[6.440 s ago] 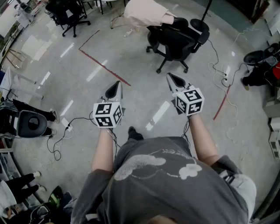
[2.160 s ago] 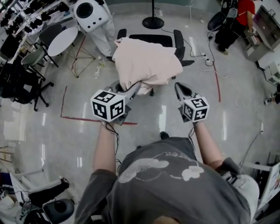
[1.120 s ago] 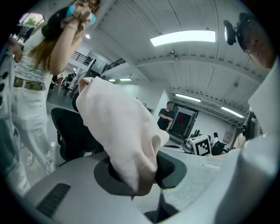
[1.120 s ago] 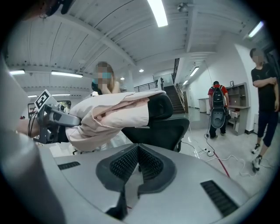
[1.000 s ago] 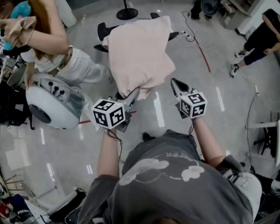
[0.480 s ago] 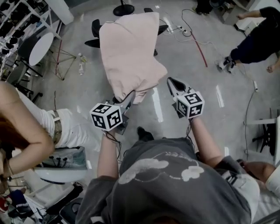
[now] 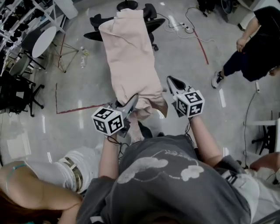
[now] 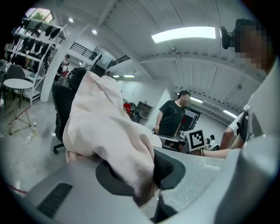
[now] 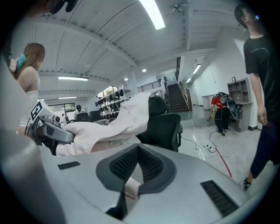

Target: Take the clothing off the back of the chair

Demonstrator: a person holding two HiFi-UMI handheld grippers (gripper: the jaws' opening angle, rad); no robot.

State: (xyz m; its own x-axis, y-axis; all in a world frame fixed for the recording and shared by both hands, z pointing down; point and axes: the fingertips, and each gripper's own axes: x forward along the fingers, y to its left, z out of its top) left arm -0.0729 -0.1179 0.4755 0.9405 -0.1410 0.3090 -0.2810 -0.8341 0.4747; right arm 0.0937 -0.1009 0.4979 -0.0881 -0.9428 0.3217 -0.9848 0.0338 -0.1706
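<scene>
left gripper [image 7: 134,97] clamped on pink garment [image 7: 131,57] hem, rest draped over chair [image 7: 150,19]; right gripper [image 7: 170,80] closed, empty.

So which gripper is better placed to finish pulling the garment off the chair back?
Left. The left gripper, jaws just tightened, grips the pink garment stretched from the office chair back; the right gripper is shut and empty beside it.

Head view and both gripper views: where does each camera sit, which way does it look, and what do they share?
Head view: on the person's head, steeply down on both forearms, left gripper, right gripper.
Left gripper view: on that gripper, along jaws just closed further on the clothing.
Right gripper view: along its shut, empty jaws toward the chair.
Shared: all show clothing and chair.
</scene>
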